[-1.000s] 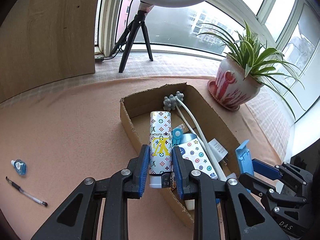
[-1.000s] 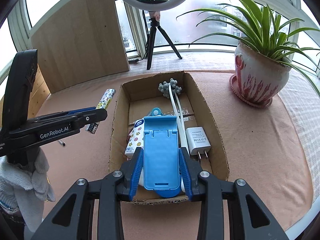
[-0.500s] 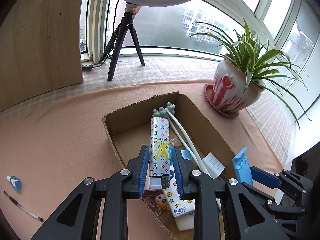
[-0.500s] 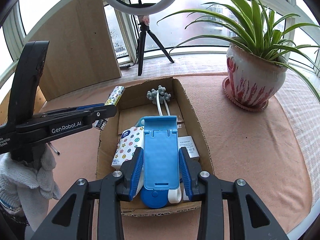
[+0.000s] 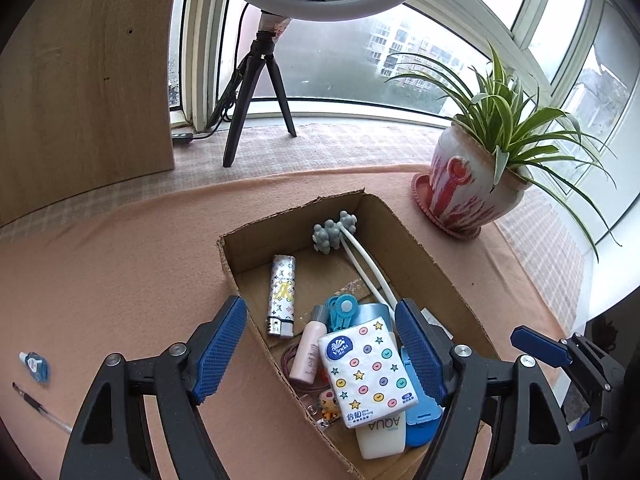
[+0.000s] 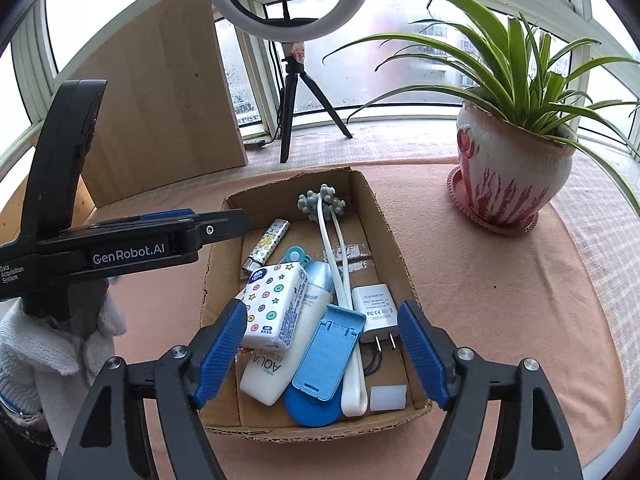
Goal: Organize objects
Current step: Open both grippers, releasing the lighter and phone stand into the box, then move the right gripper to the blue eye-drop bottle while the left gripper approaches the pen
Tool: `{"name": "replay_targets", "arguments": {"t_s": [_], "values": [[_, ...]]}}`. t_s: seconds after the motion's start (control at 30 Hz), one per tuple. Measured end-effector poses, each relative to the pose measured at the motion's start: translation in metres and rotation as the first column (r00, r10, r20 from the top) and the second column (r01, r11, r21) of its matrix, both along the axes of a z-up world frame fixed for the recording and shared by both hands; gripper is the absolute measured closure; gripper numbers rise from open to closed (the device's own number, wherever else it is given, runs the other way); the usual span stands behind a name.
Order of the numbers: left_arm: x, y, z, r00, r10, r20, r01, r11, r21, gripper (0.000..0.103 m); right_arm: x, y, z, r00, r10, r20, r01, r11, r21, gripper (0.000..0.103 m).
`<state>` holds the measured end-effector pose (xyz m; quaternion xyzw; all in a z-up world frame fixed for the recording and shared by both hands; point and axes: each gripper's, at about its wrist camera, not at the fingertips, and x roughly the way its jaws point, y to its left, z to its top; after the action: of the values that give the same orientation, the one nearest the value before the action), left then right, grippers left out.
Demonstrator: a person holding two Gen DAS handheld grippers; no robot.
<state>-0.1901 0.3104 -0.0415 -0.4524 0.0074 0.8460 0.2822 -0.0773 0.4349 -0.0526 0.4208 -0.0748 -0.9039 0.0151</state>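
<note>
A cardboard box [image 5: 434, 256] [image 6: 384, 224] sits on the peach table cloth. Inside lie a patterned lighter [image 5: 281, 296] [image 6: 266, 246], a tissue pack [image 5: 366, 364] [image 6: 274, 306], a blue phone stand [image 6: 326, 360], a white charger [image 6: 376, 304], a white AQUA tube [image 6: 276, 368] and a white massager with grey knobs [image 5: 332, 234]. My left gripper [image 5: 320, 350] is open and empty above the box's near left part. My right gripper [image 6: 322, 354] is open and empty over the box's near end, above the blue stand.
A potted spider plant [image 5: 474, 184] [image 6: 516, 168] stands right of the box. A ring light on a tripod [image 5: 260, 92] stands at the window. A wooden board [image 5: 84, 80] leans at the left. A pen [image 5: 40, 408] and a small blue item [image 5: 36, 366] lie on the cloth at left.
My left gripper opened and let the lighter drop into the box. My right gripper opened and released the blue phone stand into the box. Both grippers pulled up slightly.
</note>
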Motion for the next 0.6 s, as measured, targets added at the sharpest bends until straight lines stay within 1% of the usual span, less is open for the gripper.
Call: {"name": "replay_targets", "arguments": {"t_s": [0.3, 0.6], "values": [[0.009, -0.030, 0.001, 0.999, 0.039, 0.005, -0.039, 0.999, -0.015, 0.024, -0.003, -0.017, -0.001, 1.000, 0.025, 0.006, -0.025, 1.000, 0.003, 0.029], [0.025, -0.079, 0.005, 0.995, 0.099, 0.004, -0.098, 0.995, -0.030, 0.023, -0.003, -0.046, 0.000, 0.998, 0.065, 0.009, -0.065, 0.998, -0.013, 0.029]]}}
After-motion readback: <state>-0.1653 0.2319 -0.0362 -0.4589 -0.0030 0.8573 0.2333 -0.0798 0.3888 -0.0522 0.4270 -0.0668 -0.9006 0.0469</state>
